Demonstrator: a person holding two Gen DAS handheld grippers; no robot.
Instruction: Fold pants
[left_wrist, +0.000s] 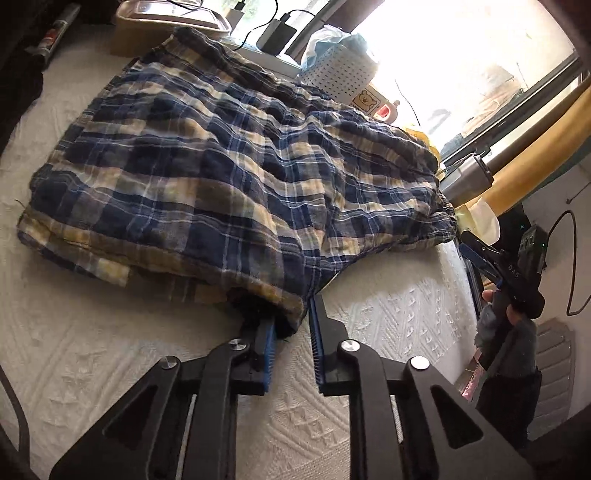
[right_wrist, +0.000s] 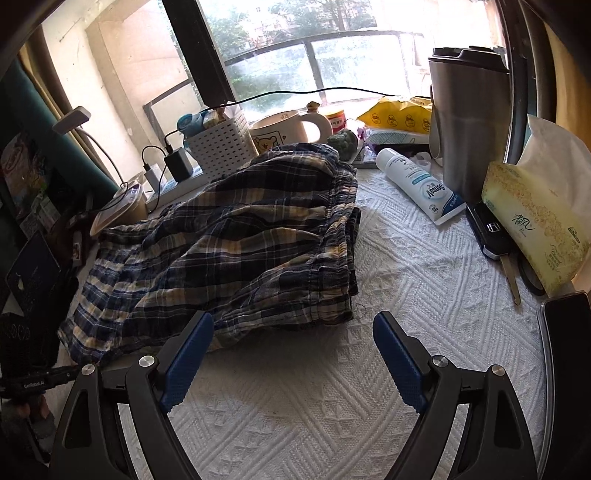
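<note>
While the plaid pants (left_wrist: 229, 158) lie folded in a rumpled stack on the white textured desk (right_wrist: 424, 295) cover, the left gripper (left_wrist: 291, 332) sits at their near corner, jaws narrow, a fold of cloth hanging between them; cannot tell if the pads press on it. Right gripper (right_wrist: 291, 354) hovers over bare cover just beside the waistband edge, jaws wide, nothing between them. Steel tumbler (right_wrist: 469, 125), white tube (right_wrist: 417, 184), tissue pack (right_wrist: 535, 225) and white basket (right_wrist: 221, 144) crowd the window side.

We see a white textured cloth-covered table (right_wrist: 406, 295) bearing the folded plaid pants (right_wrist: 240, 240), a tube (right_wrist: 421, 186), and a tissue pack (right_wrist: 535, 225).
</note>
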